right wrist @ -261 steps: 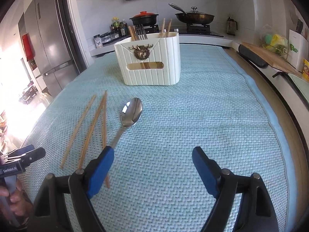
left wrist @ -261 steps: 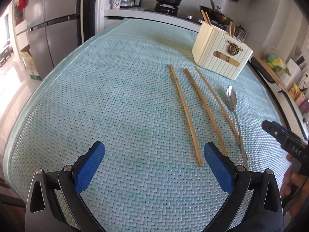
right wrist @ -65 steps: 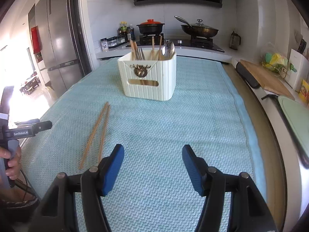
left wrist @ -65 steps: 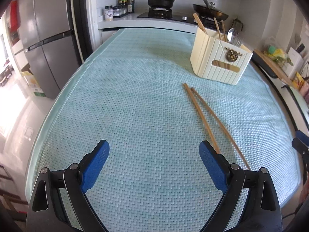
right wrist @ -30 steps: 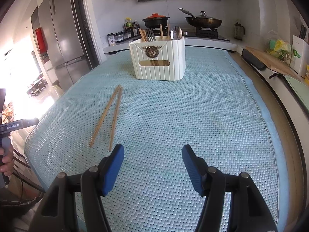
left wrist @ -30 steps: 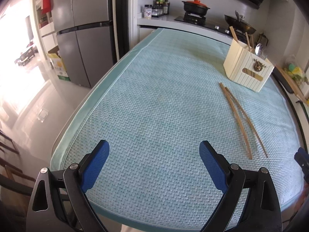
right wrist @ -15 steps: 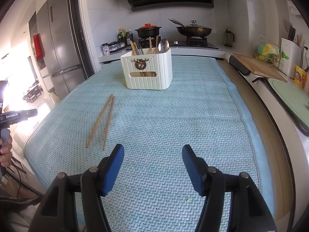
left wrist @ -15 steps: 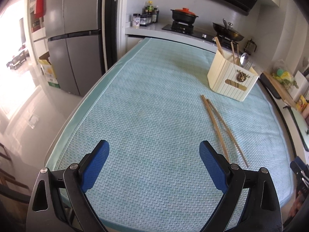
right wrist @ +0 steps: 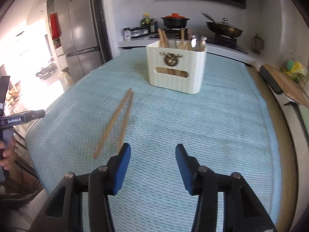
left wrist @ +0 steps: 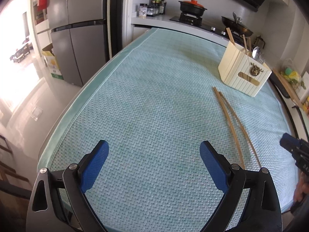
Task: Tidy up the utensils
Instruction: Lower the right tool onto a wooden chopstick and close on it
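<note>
Two wooden chopsticks [left wrist: 229,123] lie on the teal woven mat, tips joined at the far end; they also show in the right wrist view [right wrist: 117,119]. A cream utensil holder [left wrist: 244,73] stands beyond them with chopsticks, a spoon and a fork in it; it also shows in the right wrist view [right wrist: 176,73]. My left gripper [left wrist: 154,164] is open and empty over the mat's near left part. My right gripper [right wrist: 152,164] is open and empty, its left pad just beside the near end of the right chopstick.
The teal mat [left wrist: 144,96] covers the table, whose left and near edges drop to the floor. A steel fridge [left wrist: 77,29] stands at the left. A stove with a pot [right wrist: 174,22] and a pan [right wrist: 224,30] lies behind the holder. A cutting board [right wrist: 285,87] lies at the right.
My right gripper has dropped lower and moved left toward the near ends of the chopsticks, with its view blurred by motion. My left gripper has shifted slightly closer over the mat.
</note>
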### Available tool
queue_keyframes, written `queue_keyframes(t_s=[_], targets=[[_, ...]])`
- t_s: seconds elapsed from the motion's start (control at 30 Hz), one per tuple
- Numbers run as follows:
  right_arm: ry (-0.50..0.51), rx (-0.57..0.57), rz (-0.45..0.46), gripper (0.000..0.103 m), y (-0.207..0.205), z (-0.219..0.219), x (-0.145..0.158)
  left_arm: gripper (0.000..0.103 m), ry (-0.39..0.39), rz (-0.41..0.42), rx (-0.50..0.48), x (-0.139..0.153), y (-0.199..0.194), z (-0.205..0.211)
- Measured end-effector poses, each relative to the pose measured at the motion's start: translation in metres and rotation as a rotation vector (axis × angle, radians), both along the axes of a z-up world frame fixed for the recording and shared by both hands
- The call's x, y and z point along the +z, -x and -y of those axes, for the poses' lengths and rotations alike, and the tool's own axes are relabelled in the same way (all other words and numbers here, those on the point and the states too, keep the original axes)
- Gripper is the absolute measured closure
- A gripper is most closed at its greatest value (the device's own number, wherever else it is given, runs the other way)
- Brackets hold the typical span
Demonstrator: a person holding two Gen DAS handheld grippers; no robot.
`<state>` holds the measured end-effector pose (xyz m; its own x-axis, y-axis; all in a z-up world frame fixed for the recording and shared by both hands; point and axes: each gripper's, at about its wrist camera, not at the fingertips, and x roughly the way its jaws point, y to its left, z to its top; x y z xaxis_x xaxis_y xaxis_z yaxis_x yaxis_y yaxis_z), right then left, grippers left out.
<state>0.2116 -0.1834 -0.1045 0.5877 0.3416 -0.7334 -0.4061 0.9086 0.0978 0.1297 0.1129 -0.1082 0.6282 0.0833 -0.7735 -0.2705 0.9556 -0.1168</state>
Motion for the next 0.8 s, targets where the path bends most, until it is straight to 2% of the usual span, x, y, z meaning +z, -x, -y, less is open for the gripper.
queue_keyframes(t_s=[0.07,0.2,0.3,0.33,0.37,0.43,0.6,0.7,0.8], targets=[[0.005,0.055,-0.027,0.072,-0.021,-0.026,-0.007,0.007,0.014,-0.009,-0.014,-0.006,-0.005,0.004],[0.047,0.109,-0.094,0.072,-0.057,-0.069,-0.033,0.007,0.015,-0.025,-0.05,-0.014,-0.008,0.016],[0.124,0.113,-0.121,0.073,-0.071,-0.088,-0.056,0.007,0.009,-0.03,-0.075,-0.016,-0.007,0.022],[0.142,0.103,-0.132,0.087,-0.073,-0.089,-0.063,0.007,0.006,-0.031,-0.082,-0.017,-0.006,0.023],[0.139,0.083,-0.129,0.096,-0.073,-0.087,-0.065,0.007,0.0,-0.033,-0.086,-0.017,-0.005,0.024],[0.098,0.048,-0.143,0.097,-0.069,-0.079,-0.065,0.007,-0.009,-0.041,-0.089,-0.02,-0.005,0.026],[0.068,-0.103,-0.16,0.097,-0.045,-0.035,-0.066,0.007,0.005,-0.061,-0.121,-0.027,-0.011,0.038],[0.07,-0.204,-0.166,0.097,-0.022,0.0,-0.069,0.007,0.016,-0.074,-0.168,-0.031,-0.018,0.052],[0.067,-0.253,-0.173,0.096,0.0,0.025,-0.069,0.007,0.053,-0.083,-0.231,-0.032,-0.031,0.064]])
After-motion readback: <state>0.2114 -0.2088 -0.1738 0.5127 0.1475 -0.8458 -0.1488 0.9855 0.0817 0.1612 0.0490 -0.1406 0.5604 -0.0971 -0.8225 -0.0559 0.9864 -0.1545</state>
